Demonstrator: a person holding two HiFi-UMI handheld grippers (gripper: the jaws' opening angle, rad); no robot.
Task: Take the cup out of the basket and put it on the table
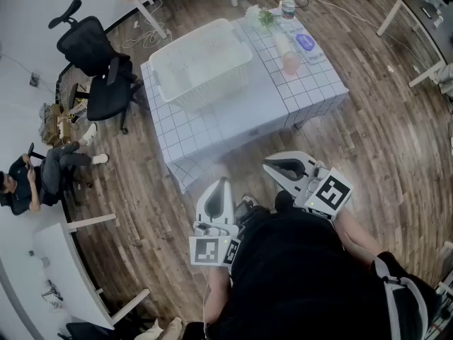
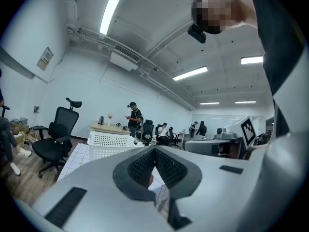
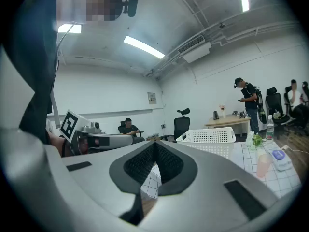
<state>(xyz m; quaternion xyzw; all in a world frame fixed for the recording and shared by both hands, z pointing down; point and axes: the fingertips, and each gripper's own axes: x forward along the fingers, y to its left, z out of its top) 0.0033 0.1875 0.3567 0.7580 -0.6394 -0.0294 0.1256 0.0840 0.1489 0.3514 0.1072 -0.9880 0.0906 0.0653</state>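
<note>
A white mesh basket (image 1: 202, 62) stands on the checked table (image 1: 241, 115); it also shows in the left gripper view (image 2: 113, 140) and the right gripper view (image 3: 208, 138). I cannot make out what lies inside it. A pinkish cup (image 1: 291, 64) stands on the table to the basket's right, also visible in the right gripper view (image 3: 263, 164). My left gripper (image 1: 221, 184) and right gripper (image 1: 274, 166) hang close to my body, short of the table's near edge, both pointing towards it. Each gripper is shut with nothing between its jaws, the left (image 2: 154, 149) and the right (image 3: 155, 141).
A water bottle (image 1: 287, 4), a small green plant (image 1: 265, 16) and a flat blue-topped thing (image 1: 306, 42) sit at the table's far right. A black office chair (image 1: 95, 55) and a seated person (image 1: 28, 179) are to the left. A white desk (image 1: 64, 261) stands near left.
</note>
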